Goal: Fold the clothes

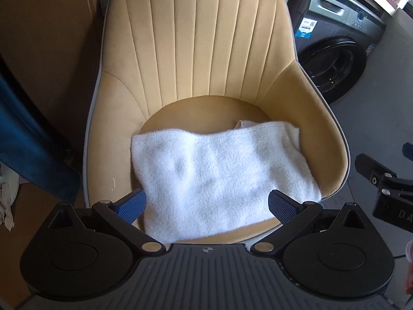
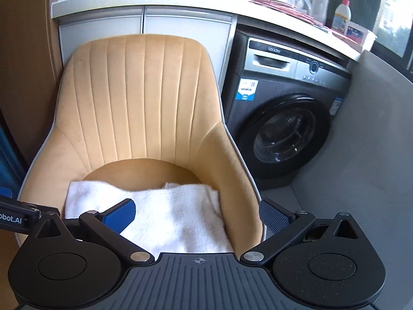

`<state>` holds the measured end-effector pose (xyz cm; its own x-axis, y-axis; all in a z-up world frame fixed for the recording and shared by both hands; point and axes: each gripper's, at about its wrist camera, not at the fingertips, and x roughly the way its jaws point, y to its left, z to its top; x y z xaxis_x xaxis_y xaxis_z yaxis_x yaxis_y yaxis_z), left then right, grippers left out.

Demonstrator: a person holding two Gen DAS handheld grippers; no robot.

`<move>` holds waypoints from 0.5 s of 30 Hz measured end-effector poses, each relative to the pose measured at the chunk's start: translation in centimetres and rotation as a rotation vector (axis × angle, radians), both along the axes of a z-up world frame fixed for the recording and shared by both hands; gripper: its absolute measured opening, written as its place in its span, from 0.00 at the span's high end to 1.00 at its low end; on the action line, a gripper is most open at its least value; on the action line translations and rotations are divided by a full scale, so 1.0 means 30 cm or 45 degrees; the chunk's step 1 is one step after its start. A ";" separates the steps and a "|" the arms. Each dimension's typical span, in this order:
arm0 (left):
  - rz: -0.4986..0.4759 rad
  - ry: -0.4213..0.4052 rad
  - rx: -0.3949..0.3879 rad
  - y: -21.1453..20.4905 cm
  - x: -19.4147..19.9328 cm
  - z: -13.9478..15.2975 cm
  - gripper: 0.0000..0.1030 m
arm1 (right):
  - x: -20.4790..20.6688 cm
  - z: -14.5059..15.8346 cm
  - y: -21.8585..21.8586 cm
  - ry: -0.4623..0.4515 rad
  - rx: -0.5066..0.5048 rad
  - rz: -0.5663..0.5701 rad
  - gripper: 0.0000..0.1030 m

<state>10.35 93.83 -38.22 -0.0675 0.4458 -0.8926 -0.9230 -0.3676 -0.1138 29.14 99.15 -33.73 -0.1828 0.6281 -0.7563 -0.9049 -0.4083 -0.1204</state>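
I have both grippers over the seat of a yellow chair (image 1: 196, 51), and both are wide apart with nothing in them. The left gripper (image 1: 207, 205) hangs just over the near edge of the white towel (image 1: 219, 175). The right gripper (image 2: 197, 213) is near the towel's right side, and its right finger (image 2: 273, 218) sits out past the chair's right arm.

The towel lies on the seat, already folded over, I think, because I can see a second layer peeking out at the far right corner. Its near edge hangs a little off the front of the seat.

Here is what could go wrong. The towel is thick and soft, so if I pinch too shallow I may grab only the top layer and pull the fold open. If I tug it toward me, it could slide off the front of the chair and drop to the floor. The seat is round and dips down, so the towel may bunch up instead of lying flat.

The chair's curved arms and tall back get in my way. My right finger could bump the right arm when I go down. The two grippers are close, so they could knock each other.

A gray washing machine (image 2: 286, 118) stands to the right of the chair, with a counter (image 2: 180, 0) and bottles (image 2: 342, 15) above it. They are well apart from the towel.
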 end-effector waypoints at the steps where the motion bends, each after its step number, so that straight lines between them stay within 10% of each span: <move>1: -0.032 0.013 0.016 -0.027 0.003 0.016 0.01 | -0.004 0.014 -0.034 -0.020 -0.029 -0.014 0.01; 15: -0.063 0.029 0.007 -0.378 0.062 0.158 0.01 | 0.027 0.134 -0.474 -0.016 -0.138 -0.132 0.01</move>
<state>12.20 82.49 -33.47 -0.0656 0.4539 -0.8886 -0.9425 -0.3206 -0.0942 29.97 84.92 -29.72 -0.1115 0.5577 -0.8225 -0.9415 -0.3241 -0.0921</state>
